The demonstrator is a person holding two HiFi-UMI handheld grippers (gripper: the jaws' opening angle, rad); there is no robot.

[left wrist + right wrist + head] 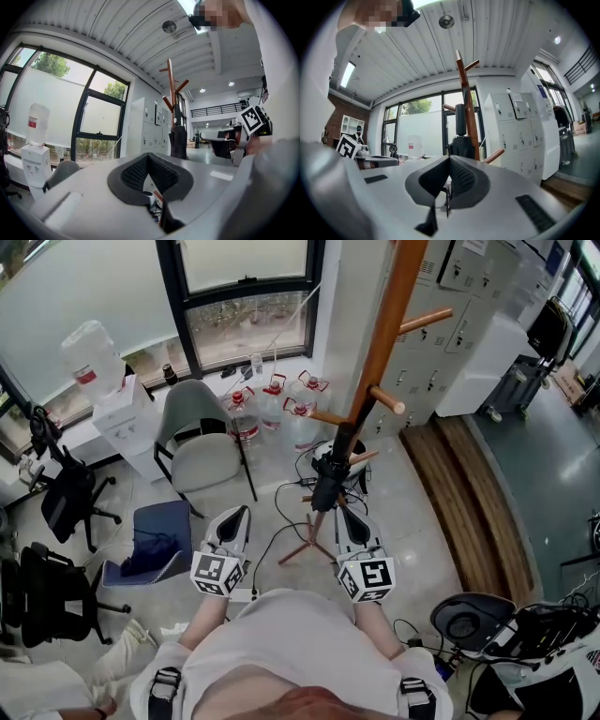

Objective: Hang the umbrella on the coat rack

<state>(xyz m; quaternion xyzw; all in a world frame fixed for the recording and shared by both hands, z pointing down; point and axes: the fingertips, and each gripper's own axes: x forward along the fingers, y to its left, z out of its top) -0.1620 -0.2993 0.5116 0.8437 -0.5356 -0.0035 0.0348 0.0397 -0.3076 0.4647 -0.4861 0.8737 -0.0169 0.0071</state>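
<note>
Umbrella (327, 479) seemingly hangs on rack (380, 343) just beyond right gripper (350, 519).

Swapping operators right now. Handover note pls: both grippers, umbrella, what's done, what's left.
Left gripper: shut, empty, level, facing the rack.
Right gripper: shut, empty, close to the umbrella.
Black folded umbrella: hangs upright, low against the orange-brown wooden coat rack, free of both grippers. What carries it cannot be made out.
Done: umbrella looks hung.
Left: probably just confirm it holds, then back both grippers away.
</note>
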